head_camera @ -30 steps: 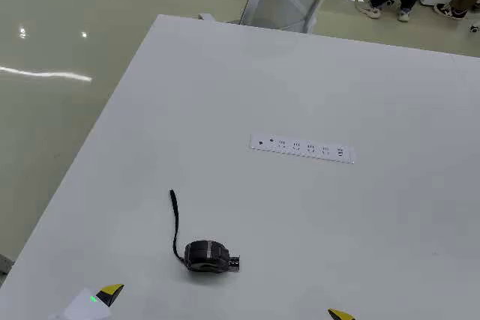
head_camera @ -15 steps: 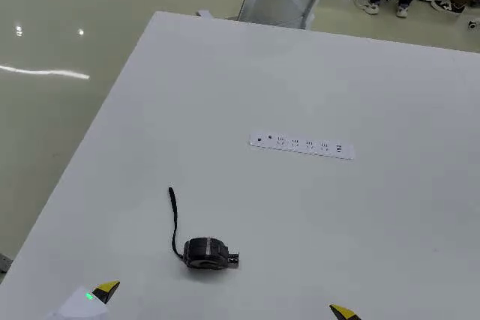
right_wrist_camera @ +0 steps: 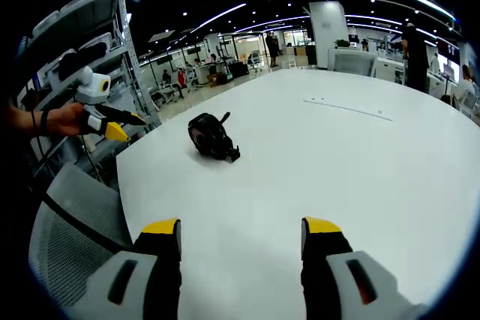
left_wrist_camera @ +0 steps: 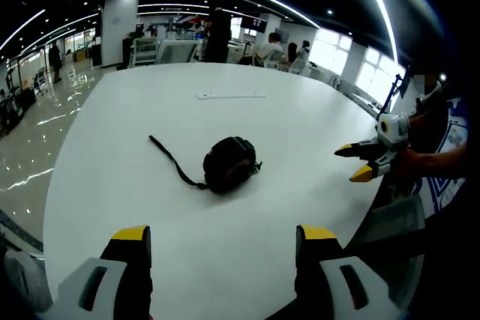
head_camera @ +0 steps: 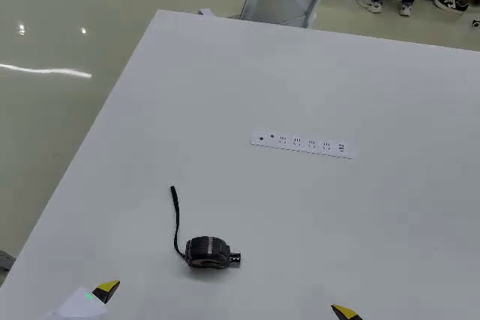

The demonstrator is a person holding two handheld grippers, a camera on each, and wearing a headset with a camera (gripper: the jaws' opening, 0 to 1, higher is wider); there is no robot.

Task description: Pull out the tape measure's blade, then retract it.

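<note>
Left gripper and right gripper are held spread near the tape measure, which could be shoved aside if pinched off-centre

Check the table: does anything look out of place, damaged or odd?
Nothing stands out. The tape measure lies on the table, blade not pulled out, strap trailing. Left gripper and right gripper are open, apart from it.

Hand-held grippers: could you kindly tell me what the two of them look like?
The left hand-held gripper and the right hand-held gripper both have pale grey bodies, black jaws and yellow tips. A small green light glows on the left one.
</note>
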